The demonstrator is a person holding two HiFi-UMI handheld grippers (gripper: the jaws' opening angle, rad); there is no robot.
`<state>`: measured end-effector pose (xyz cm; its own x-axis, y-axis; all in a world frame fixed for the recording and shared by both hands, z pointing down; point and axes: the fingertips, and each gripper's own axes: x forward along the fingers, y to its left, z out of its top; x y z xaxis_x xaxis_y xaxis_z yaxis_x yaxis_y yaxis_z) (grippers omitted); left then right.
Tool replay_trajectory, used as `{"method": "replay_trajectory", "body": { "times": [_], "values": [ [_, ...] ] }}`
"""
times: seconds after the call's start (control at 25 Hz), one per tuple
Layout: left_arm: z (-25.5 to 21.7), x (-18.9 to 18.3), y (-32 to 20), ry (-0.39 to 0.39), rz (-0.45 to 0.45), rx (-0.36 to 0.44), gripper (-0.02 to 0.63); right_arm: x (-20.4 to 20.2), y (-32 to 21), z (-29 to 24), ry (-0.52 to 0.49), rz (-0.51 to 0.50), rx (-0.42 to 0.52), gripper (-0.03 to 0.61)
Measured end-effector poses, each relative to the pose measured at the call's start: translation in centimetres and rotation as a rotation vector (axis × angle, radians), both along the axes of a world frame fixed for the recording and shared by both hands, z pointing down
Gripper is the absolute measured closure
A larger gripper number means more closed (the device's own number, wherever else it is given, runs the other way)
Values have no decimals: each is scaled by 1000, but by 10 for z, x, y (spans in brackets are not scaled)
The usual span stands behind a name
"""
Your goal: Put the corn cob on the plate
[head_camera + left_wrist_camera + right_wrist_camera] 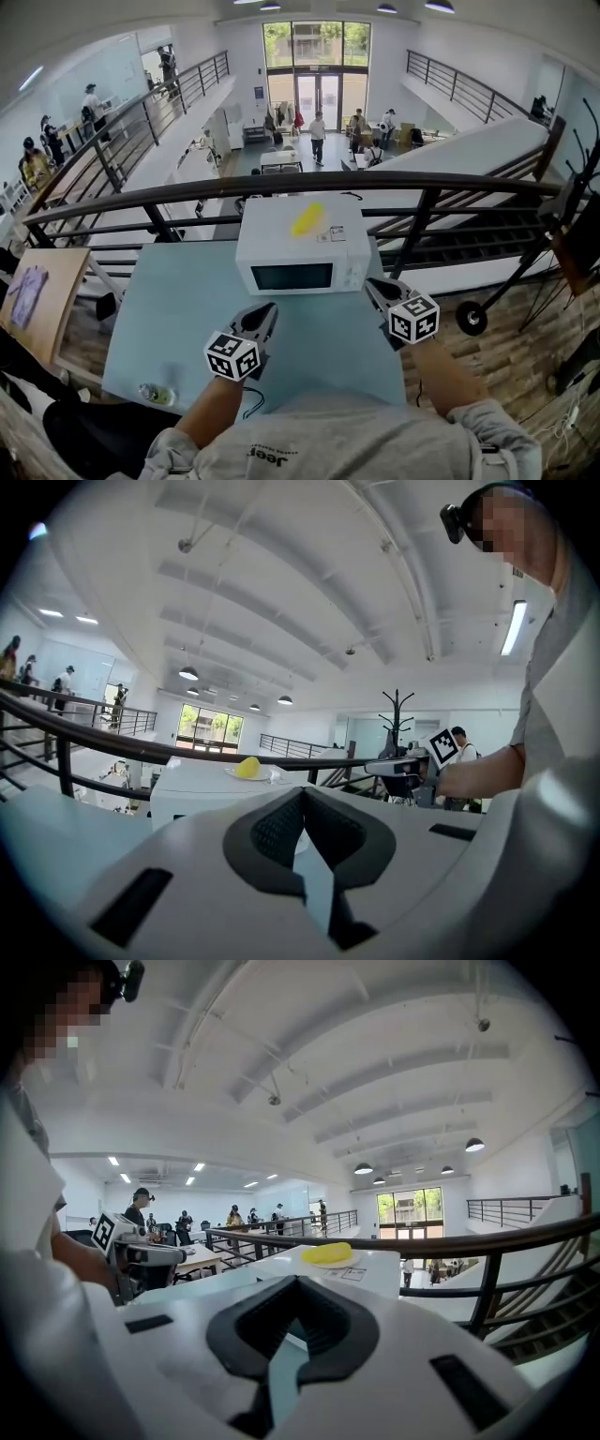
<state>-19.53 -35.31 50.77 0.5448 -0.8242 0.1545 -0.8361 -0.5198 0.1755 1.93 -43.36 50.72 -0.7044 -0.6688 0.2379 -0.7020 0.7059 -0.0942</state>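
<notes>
The yellow corn cob (307, 220) lies on a small white plate (351, 1263) on top of the white microwave (300, 253). The left gripper view has the cob (247, 767) ahead and slightly left; in the right gripper view the cob (328, 1252) sits just above the jaw tips. My left gripper (265, 314) hovers over the table before the microwave's lower left corner, and its pads meet at the tip (302, 794) with nothing between them. My right gripper (375, 289) is beside the microwave's lower right corner, also shut and empty (294, 1282).
The microwave stands at the far edge of a light blue table (178, 319), with a dark railing (187, 197) right behind it above a drop. A bottle (155, 394) and a black cable (251, 403) lie at the table's near edge. A wooden table (47, 300) stands at the left.
</notes>
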Motion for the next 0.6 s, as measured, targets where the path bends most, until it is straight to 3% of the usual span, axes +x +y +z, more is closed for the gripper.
{"method": "replay_trajectory", "body": {
  "times": [0.6],
  "values": [
    [24,0,29,5,5,-40,597,18,33,27,-16,1,-45,561]
  ]
}}
